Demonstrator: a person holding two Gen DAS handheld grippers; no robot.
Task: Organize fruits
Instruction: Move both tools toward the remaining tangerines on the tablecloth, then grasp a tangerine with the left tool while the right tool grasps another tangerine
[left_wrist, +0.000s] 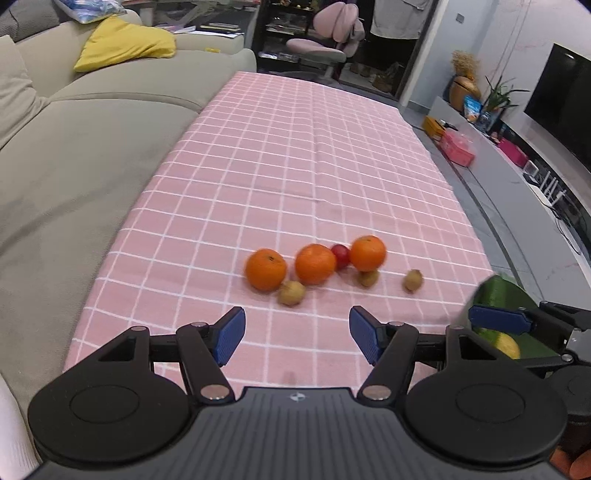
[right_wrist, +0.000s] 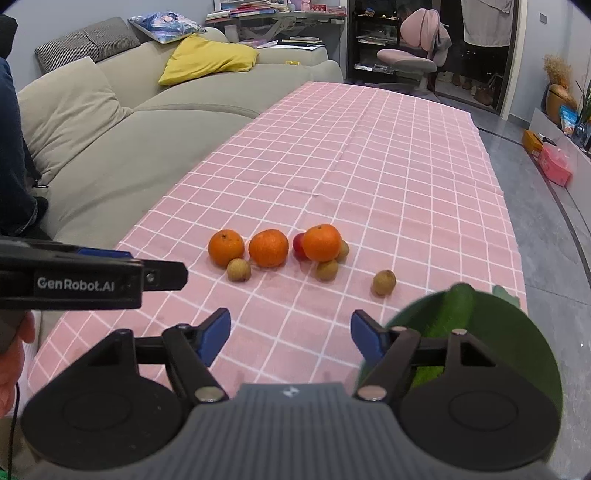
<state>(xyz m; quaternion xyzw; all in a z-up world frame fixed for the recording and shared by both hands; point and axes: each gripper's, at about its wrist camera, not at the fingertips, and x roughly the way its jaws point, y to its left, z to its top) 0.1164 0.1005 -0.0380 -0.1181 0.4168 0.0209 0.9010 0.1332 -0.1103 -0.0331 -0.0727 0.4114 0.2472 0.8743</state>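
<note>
A: Where's the fruit sitting?

B: All on the pink checked tablecloth. Take the middle orange as the marker. Another orange lies just to its left, and a third orange just to its right, with a small red fruit tucked between the middle one and the right one.

A: And the little brown ones?

B: One small brown fruit sits in front of the middle orange, toward the left orange. Two more crowd the right orange, one in front and one half hidden behind it. A fourth lies alone, farther right and nearer the camera.

A: Anything in a dish?

B: A green bowl stands right of that lone brown fruit, at the cloth's near corner, with a green cucumber-like thing in it. The left view also shows something yellow inside.

A: The tongs?

B: The left gripper has its blue pads apart with only cloth between them, nearer the camera than the middle orange. The right gripper is apart too, empty, its right finger over the bowl's rim.

A: Beyond the cloth?

B: A beige sofa to the left.
</note>
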